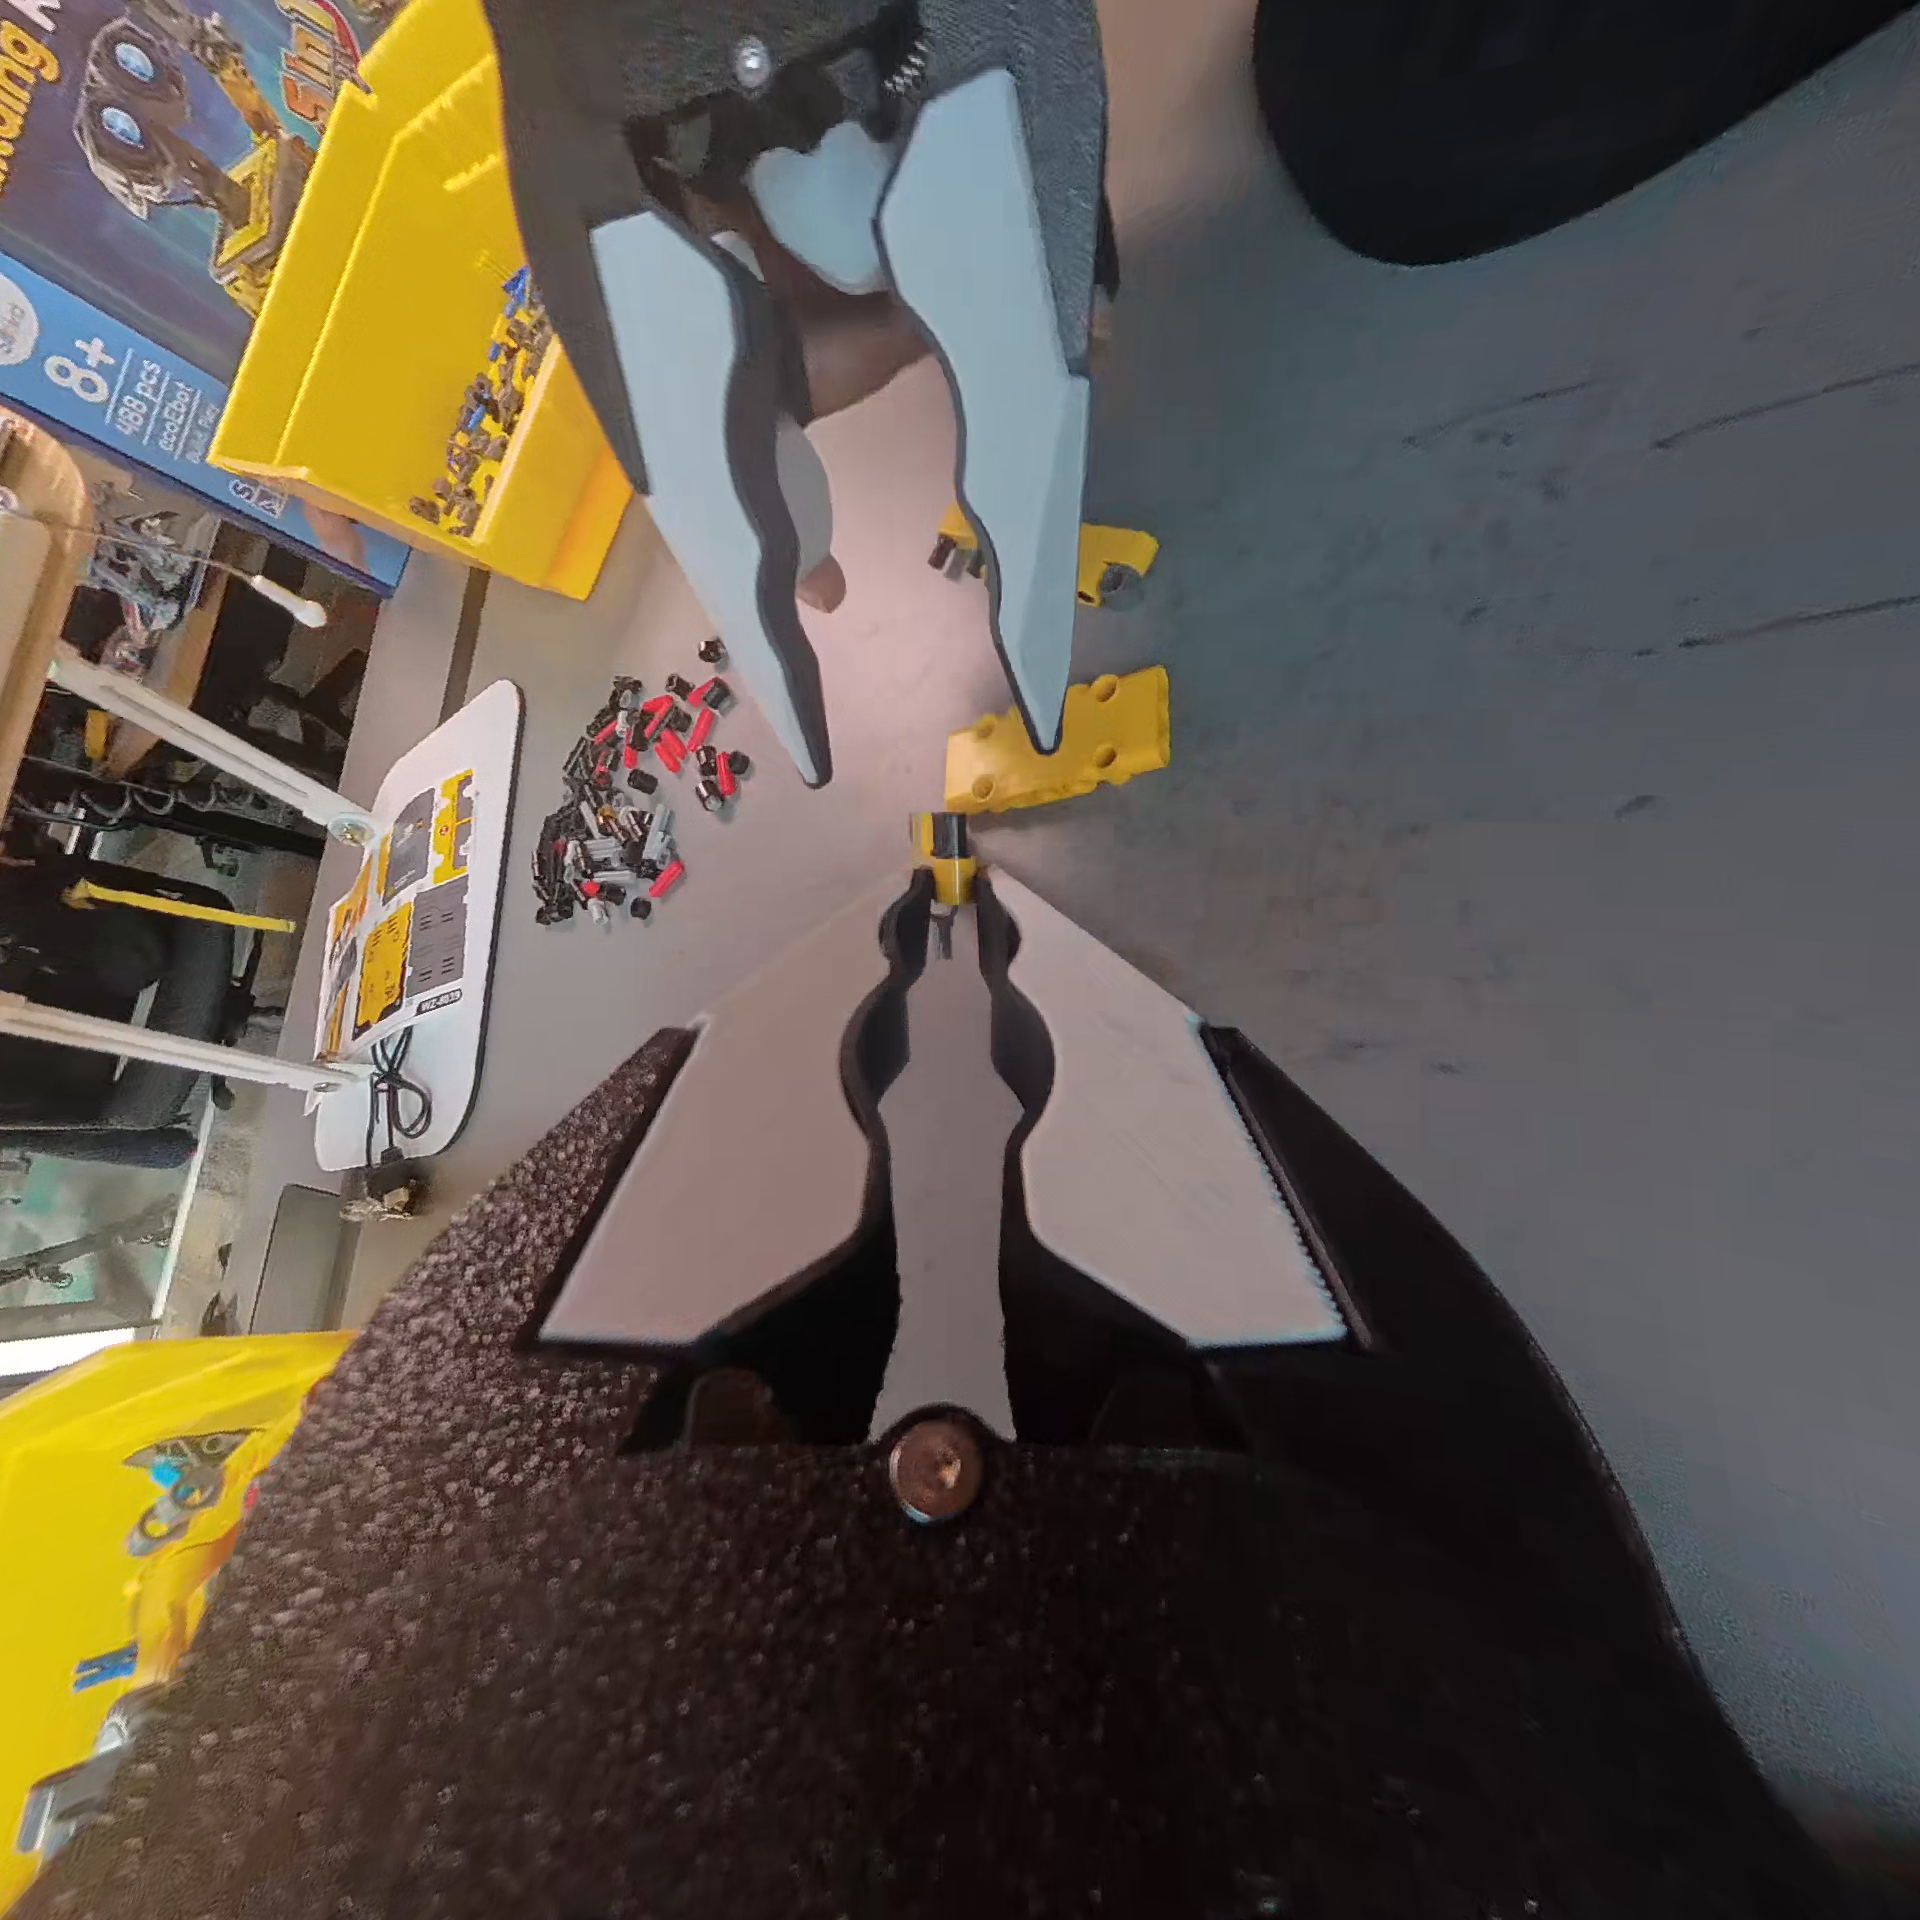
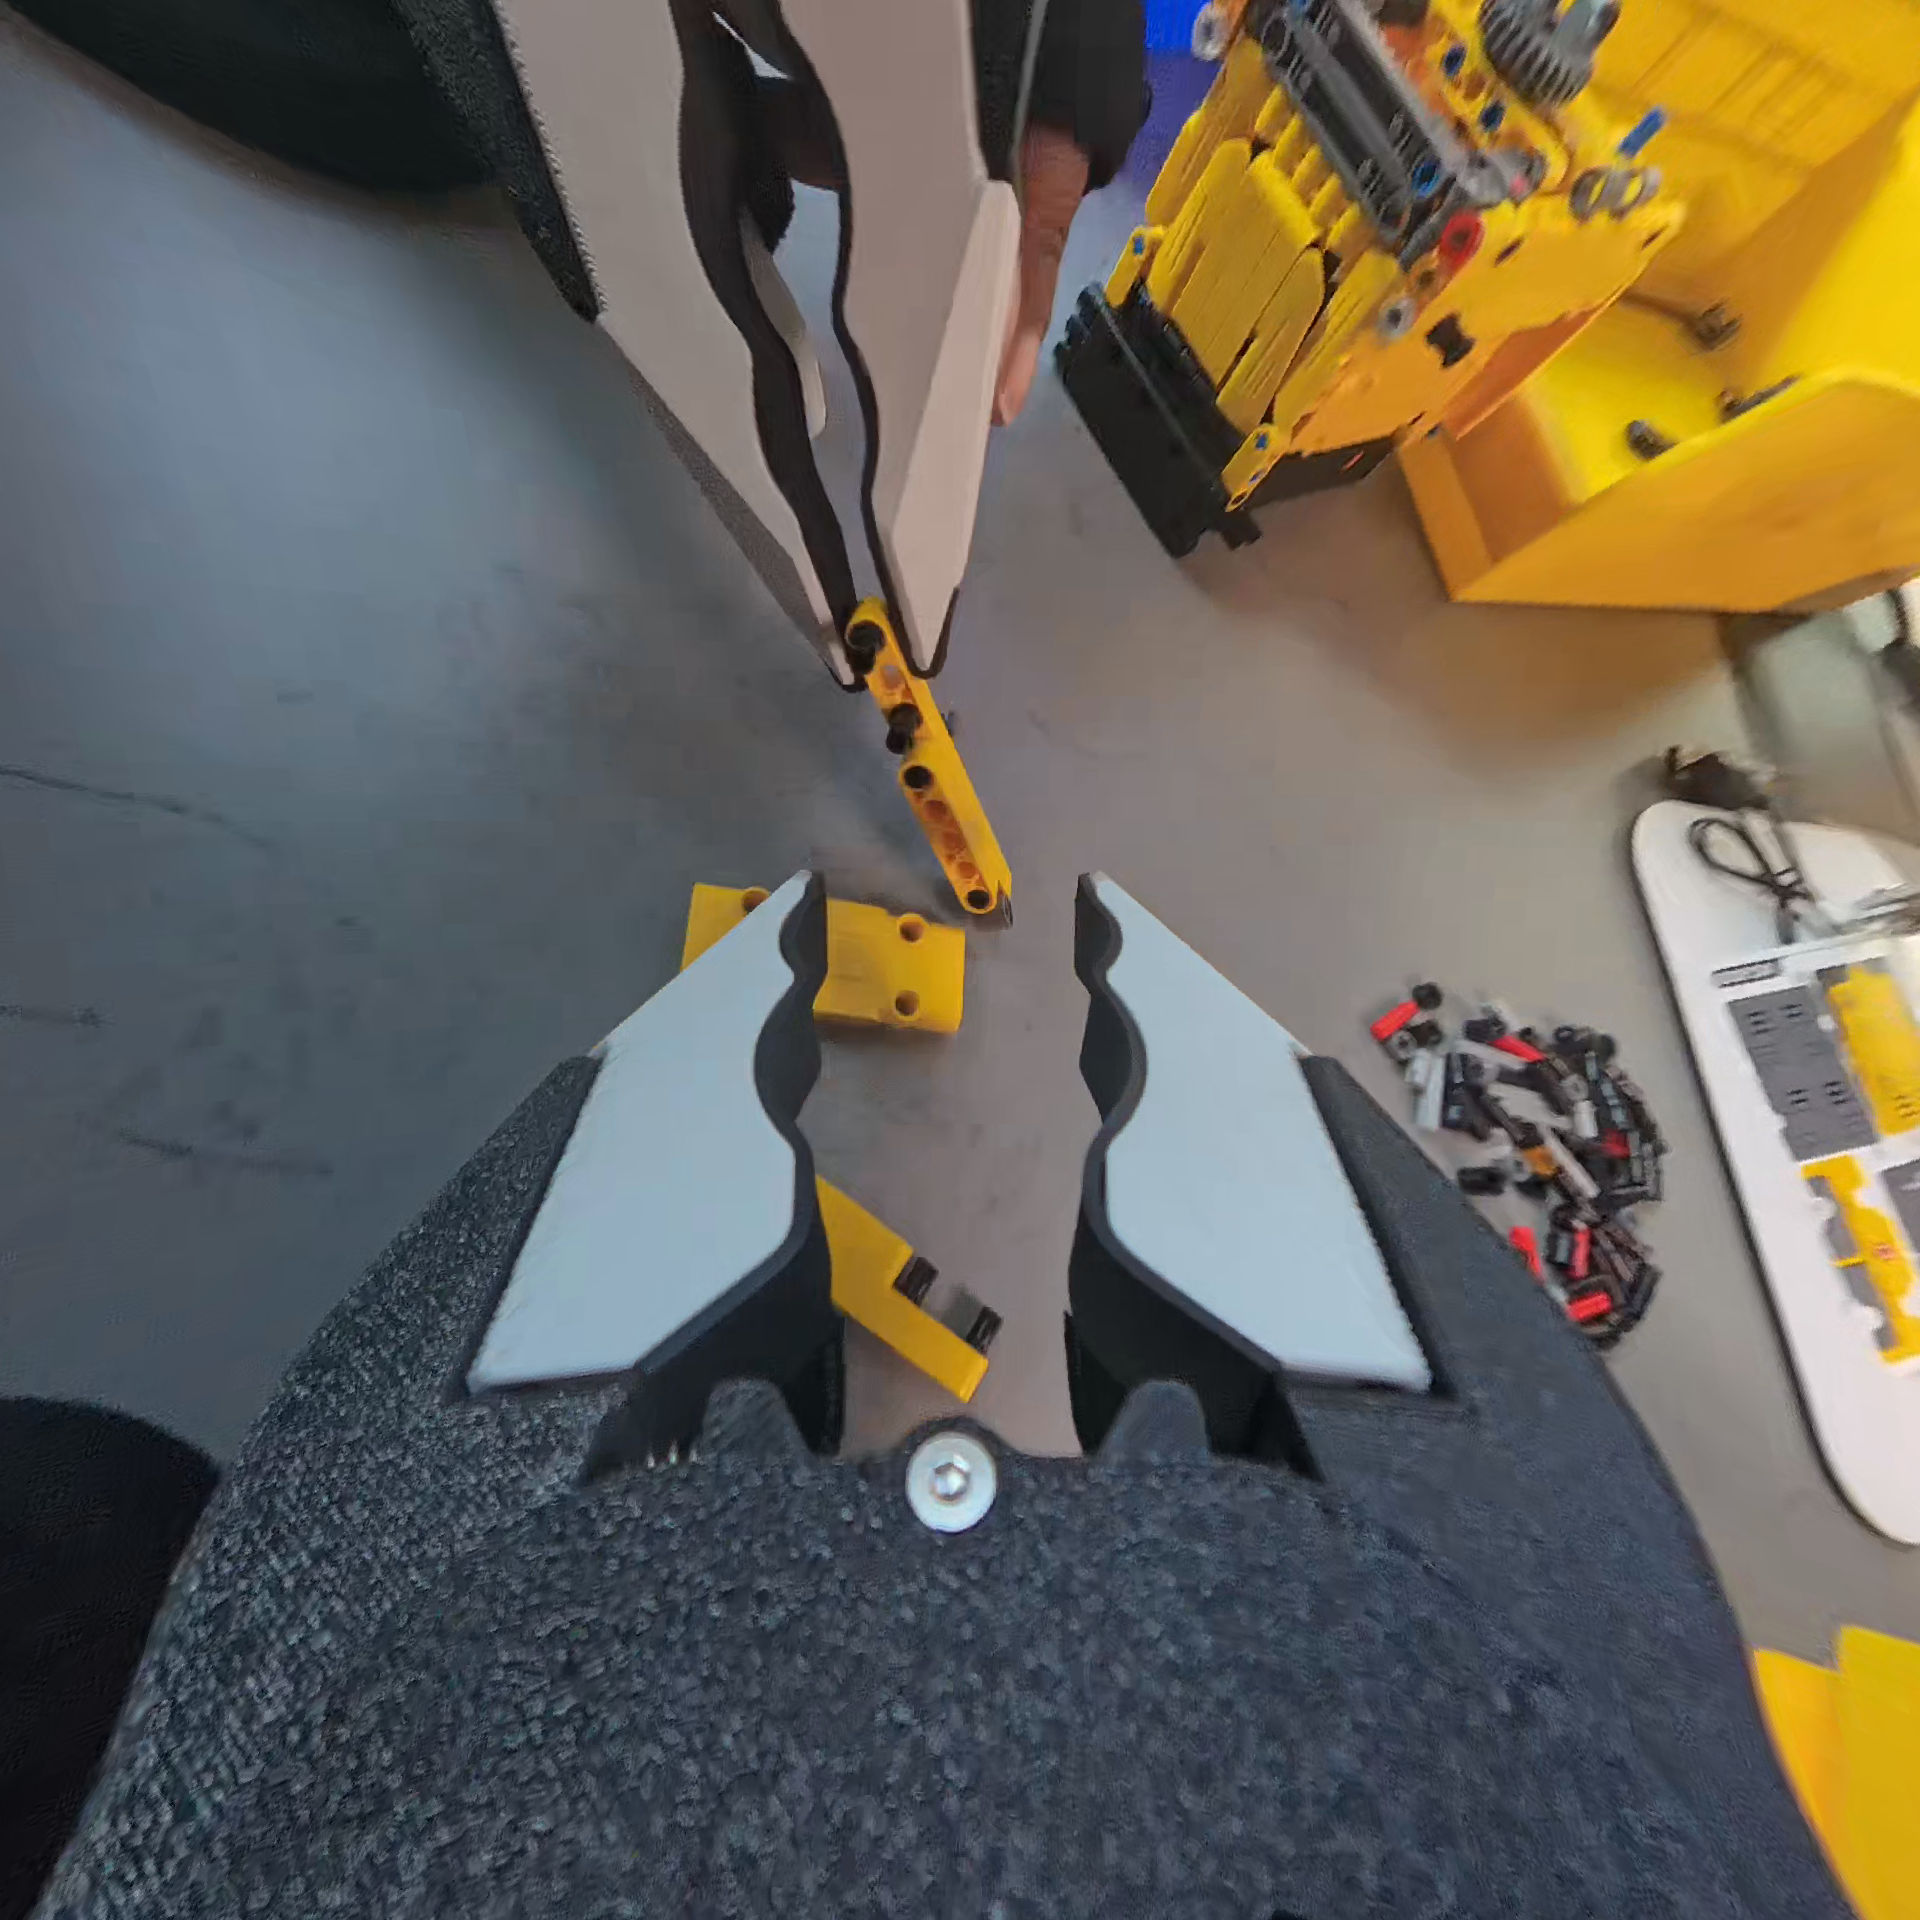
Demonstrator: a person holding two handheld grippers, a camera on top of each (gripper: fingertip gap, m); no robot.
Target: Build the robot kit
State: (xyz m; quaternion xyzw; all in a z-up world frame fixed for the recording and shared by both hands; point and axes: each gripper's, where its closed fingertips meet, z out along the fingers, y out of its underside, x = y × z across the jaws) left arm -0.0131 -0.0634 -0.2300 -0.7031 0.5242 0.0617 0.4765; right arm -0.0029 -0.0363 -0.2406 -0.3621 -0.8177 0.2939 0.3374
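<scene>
Left tool (image 2: 891,649) pinching yellow beam (image 2: 935,790) endwise, pointing outward.

Your right gripper's finger (image 2: 675,1122) hides part of 2 yellow blocks (image 2: 894,977); the far yellow bin (image 2: 1662,520) is cut off.

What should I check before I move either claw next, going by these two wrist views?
1. Left claw shut on the long yellow holed plastic beam: ok.
2. Beam's far end off the grey table: cannot tell.
3. Right claw open and empty: ok.
4. Right claw's tip clear of the flat yellow block with holes: not ok, one finger overlaps it.
5. Pile of small black and red pins clear of both claws: ok.
</scene>
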